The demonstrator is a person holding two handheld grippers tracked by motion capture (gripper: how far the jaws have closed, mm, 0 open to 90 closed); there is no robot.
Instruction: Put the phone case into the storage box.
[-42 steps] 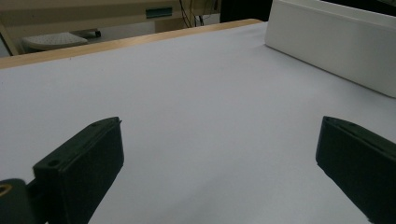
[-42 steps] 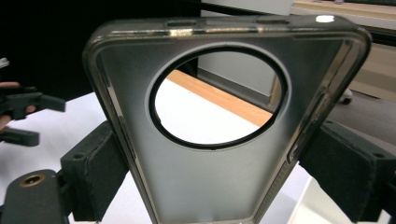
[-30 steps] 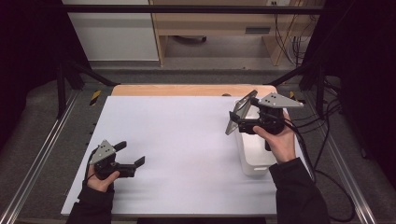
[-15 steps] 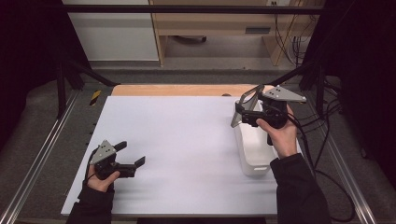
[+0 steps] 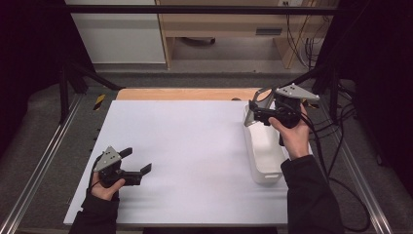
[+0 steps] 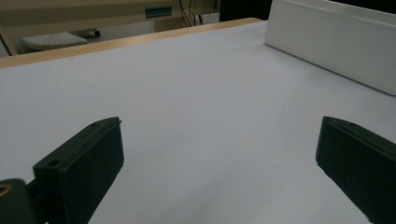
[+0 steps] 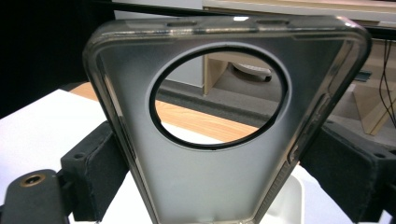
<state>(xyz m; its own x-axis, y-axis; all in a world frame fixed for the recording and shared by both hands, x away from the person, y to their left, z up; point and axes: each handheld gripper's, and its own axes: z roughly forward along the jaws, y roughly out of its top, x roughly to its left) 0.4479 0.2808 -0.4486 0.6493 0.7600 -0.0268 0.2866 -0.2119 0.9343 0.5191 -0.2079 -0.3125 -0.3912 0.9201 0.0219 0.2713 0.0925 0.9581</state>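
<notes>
A translucent grey phone case (image 7: 219, 186) with a large round camera cutout stands upright between the jaws of my right gripper (image 7: 224, 179), which is shut on its two long edges. From above, that gripper (image 5: 259, 113) holds the phone case (image 5: 254, 111) over the far end of a white bin (image 5: 267, 156) on the right side of the table. My left gripper (image 5: 137, 161) rests low at the near left of the white table, open with nothing between its jaws. In its own view the left gripper (image 6: 219, 158) faces bare tabletop, with the white bin (image 6: 336, 51) beyond.
The white table surface (image 5: 190, 146) has a wooden strip (image 5: 185, 93) along its far edge. Cables (image 5: 336, 146) trail off the right side. Metal rails run along both sides, and a wooden shelf unit (image 5: 229, 29) stands behind the table.
My right gripper has carried the phone case a little farther away and to the right, above the bin's far end. The left gripper has stayed where it was.
</notes>
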